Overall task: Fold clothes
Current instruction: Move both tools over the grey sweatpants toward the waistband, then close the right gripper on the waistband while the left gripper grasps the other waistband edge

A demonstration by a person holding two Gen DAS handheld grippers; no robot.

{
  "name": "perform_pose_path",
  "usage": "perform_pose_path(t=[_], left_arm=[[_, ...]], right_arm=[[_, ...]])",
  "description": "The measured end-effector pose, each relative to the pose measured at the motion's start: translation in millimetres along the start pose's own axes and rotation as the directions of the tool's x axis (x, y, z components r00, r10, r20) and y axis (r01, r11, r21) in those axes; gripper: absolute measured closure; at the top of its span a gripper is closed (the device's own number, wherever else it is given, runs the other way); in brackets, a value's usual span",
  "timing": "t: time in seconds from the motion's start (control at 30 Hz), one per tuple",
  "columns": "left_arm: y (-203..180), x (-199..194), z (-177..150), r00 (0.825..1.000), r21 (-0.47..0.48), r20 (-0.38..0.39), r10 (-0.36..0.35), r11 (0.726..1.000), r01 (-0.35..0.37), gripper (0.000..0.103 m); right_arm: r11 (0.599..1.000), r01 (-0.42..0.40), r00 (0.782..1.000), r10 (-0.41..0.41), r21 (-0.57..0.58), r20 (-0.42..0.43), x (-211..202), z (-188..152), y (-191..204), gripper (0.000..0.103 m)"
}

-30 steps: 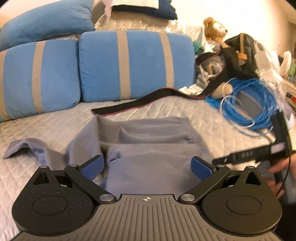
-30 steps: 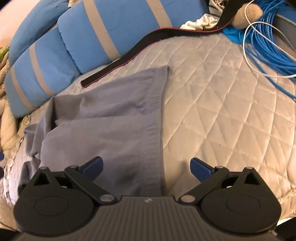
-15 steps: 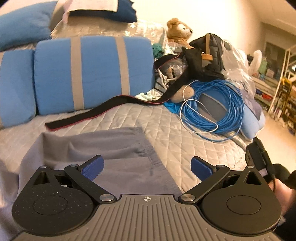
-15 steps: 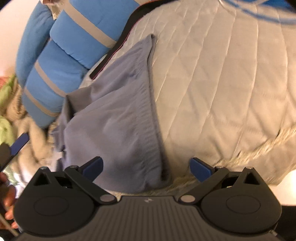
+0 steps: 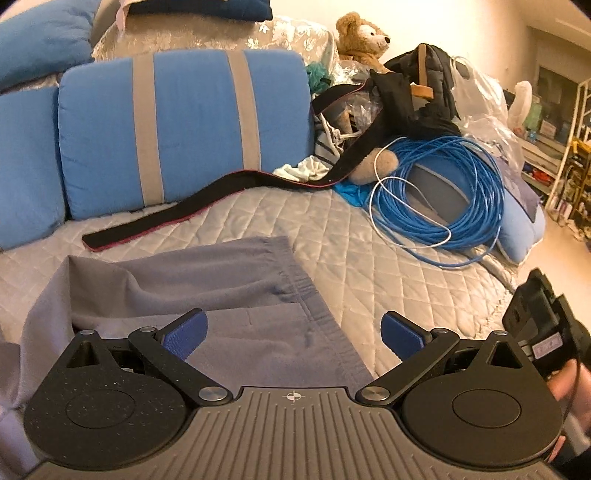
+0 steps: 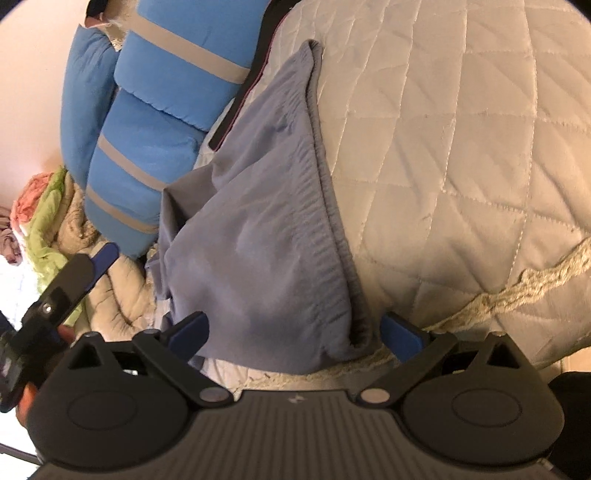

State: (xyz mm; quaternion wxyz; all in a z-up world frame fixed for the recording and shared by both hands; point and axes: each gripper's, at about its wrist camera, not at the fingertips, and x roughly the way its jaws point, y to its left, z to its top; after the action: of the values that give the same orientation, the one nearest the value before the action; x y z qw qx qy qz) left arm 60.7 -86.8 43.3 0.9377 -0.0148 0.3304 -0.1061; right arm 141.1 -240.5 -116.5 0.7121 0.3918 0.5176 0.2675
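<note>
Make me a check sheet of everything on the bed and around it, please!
Surface: quilted grey bedspread, rope-like trim at the near edge.
Job's things: grey-blue soft garment, rumpled, elastic band toward the near edge.
Clutter: long black strap, brown teddy bear, black bag, two blue cushions with grey stripes.
Grippers: left gripper open and empty; right gripper open, over the garment's corner.
Cables: coiled blue cable, thin white wire across it.
Surroundings: shelves at right, blurry.

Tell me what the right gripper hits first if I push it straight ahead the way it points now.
Most likely the grey garment: the open right gripper looks down on its elastic waistband end, which lies between the fingers at the edge of the quilted bedspread. Depth is hard to judge.
</note>
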Motion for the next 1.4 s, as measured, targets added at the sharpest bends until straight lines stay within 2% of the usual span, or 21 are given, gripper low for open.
perform_pose_path(t=[0.2, 0.33, 0.37, 0.4, 0.43, 0.47, 0.53, 0.67, 0.73, 0.8, 0.87, 1.0, 1.17, 1.23, 1.4], left_arm=[[-1.7, 2.7, 0.8, 0.999, -0.01, 0.002, -0.04, 0.999, 0.04, 0.0], [-7.0, 7.9, -0.4, 1.0, 0.016, 0.0, -0.029, 0.999, 0.029, 0.0], [-7.8, 9.0, -1.1, 1.0, 0.023, 0.0, -0.017, 1.0, 0.017, 0.0], [-7.6, 9.8, -1.7, 1.0, 0.024, 0.002, -0.008, 1.0, 0.008, 0.0], [-6.5, 10.4, -2.2, 1.0, 0.019, 0.006, -0.001, 1.0, 0.001, 0.0], [-4.8, 10.9, -2.7, 1.0, 0.009, 0.012, 0.004, 1.0, -0.004, 0.0], [0.5, 11.7, -3.8, 1.0, -0.026, 0.03, 0.009, 1.0, -0.008, 0.0], [11.2, 17.0, -3.9, 0.999, -0.055, 0.017, 0.047, 0.997, -0.046, 0.0], [14.7, 22.9, -2.9, 0.998, -0.027, -0.004, 0.064, 0.998, -0.064, 0.0], [15.6, 31.3, -0.7, 0.996, 0.022, -0.043, 0.073, 0.997, -0.072, 0.0], [14.9, 40.7, 1.4, 0.993, 0.044, -0.06, 0.102, 0.994, -0.099, 0.0], [15.8, 73.7, 16.2, 0.989, 0.104, -0.099, 0.11, 0.99, -0.1, 0.001], [0.7, 128.5, 42.9, 0.979, 0.243, -0.108, 0.171, 0.96, -0.141, 0.005], [-2.5, 152.8, 56.6, 0.971, 0.278, -0.113, 0.212, 0.945, -0.174, 0.012], [-10.8, 213.5, 80.7, 0.938, 0.289, -0.128, 0.322, 0.917, -0.275, 0.012]], right_arm=[[0.991, -0.108, 0.994, 0.106, 0.072, 0.033, -2.0, -6.2, -18.3, 0.022], [0.988, -0.13, 0.991, 0.126, 0.08, 0.053, 1.6, -7.6, -19.0, 0.035], [0.991, -0.115, 0.992, 0.112, 0.07, 0.057, 2.7, -8.1, -17.4, 0.043], [0.993, -0.098, 0.994, 0.095, 0.059, 0.061, 3.8, -8.5, -15.8, 0.058], [0.996, -0.081, 0.995, 0.078, 0.048, 0.065, 5.0, -8.9, -14.2, 0.066], [0.998, -0.052, 0.997, 0.049, 0.039, 0.065, 6.6, -9.5, -12.4, 0.084], [1.0, 0.017, 0.998, -0.018, 0.011, 0.06, 7.7, -9.6, -10.3, 0.092], [0.978, 0.136, 0.988, -0.122, -0.159, 0.099, 2.0, -16.4, 10.0, 0.092], [0.952, 0.19, 0.978, -0.161, -0.242, 0.133, -0.1, -22.4, 20.9, 0.092], [0.938, 0.22, 0.972, -0.188, -0.266, 0.141, 0.2, -24.6, 24.7, 0.092], [0.938, 0.233, 0.97, -0.204, -0.255, 0.135, 1.7, -23.7, 23.9, 0.092], [0.945, 0.237, 0.969, -0.213, -0.224, 0.126, 4.0, -21.7, 20.2, 0.092], [0.942, 0.25, 0.965, -0.225, -0.224, 0.131, 7.8, -24.9, 23.7, 0.093], [0.942, 0.255, 0.964, -0.231, -0.218, 0.132, 9.9, -24.7, 25.5, 0.093], [0.945, 0.26, 0.963, -0.239, -0.197, 0.126, 12.6, -21.9, 25.0, 0.093]])
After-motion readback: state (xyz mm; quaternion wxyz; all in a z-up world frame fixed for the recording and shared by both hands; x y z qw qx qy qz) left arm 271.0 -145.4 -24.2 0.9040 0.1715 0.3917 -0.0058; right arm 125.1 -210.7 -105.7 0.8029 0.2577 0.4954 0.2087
